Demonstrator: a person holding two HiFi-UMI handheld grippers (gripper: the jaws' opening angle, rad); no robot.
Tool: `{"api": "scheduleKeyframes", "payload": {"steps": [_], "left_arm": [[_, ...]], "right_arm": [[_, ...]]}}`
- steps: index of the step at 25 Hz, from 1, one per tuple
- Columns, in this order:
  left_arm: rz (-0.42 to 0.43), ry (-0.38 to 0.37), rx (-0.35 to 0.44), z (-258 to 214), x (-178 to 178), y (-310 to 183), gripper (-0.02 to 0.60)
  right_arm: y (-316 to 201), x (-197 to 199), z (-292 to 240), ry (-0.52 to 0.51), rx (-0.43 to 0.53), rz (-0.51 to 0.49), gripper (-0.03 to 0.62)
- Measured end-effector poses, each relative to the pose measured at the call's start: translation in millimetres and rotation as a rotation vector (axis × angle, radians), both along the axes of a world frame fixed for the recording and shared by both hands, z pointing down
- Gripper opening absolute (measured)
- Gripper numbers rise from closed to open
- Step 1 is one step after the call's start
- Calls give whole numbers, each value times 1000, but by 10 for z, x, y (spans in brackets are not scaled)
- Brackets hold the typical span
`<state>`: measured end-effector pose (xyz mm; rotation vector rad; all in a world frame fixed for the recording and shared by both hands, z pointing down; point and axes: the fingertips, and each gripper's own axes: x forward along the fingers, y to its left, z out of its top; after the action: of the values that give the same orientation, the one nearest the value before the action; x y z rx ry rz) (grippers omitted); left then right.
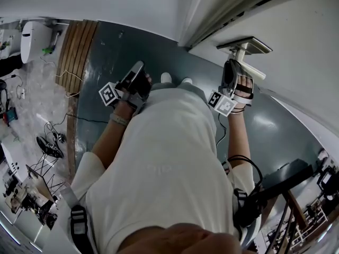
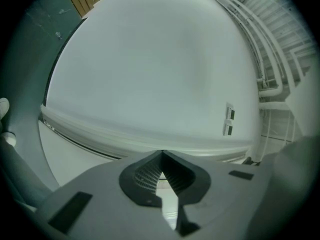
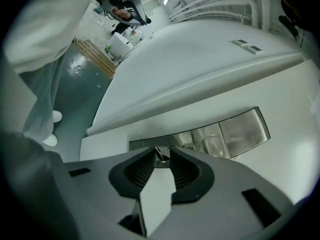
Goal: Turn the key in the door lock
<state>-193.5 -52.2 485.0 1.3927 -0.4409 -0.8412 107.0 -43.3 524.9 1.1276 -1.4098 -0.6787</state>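
A brushed-steel lock plate [image 3: 240, 129] is fixed to the white door [image 3: 210, 94]. In the right gripper view a small metal key [image 3: 161, 155] sticks out of the plate's left end. My right gripper [image 3: 161, 153] has its two tips closed on the key's head. In the head view the right gripper [image 1: 233, 63] reaches up under the steel door handle [image 1: 249, 46]. My left gripper [image 1: 139, 67] is held out to the left, away from the lock. Its jaws [image 2: 162, 155] meet at the tips with nothing between them, facing a plain white wall [image 2: 150, 74].
The person stands close to the door on a dark green floor [image 1: 106, 52]. Wooden boards [image 1: 77, 52] lie at the far left, with cables and equipment [image 1: 47, 142] beyond them. A dark rail and frame [image 1: 286, 179] stand at the lower right.
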Motion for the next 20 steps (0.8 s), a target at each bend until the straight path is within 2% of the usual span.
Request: {"api": "scheduleKeyframes", "payload": {"steps": [8,14,18,20], "left_arm": [[-7,11,-3,-18,-40,8,8],[12,17,-13,-28,-9,64,8],[24,14,-19,4,33,64,8],[33,9,-17,6,51,72,8]], "right_arm": [[-62,169,-8,37,102,94,83],[-116,226,-65,65,150,109,83],[-124,253,-85,6,177,131,83],[-130,264,-121,-80,190,164,83]]}}
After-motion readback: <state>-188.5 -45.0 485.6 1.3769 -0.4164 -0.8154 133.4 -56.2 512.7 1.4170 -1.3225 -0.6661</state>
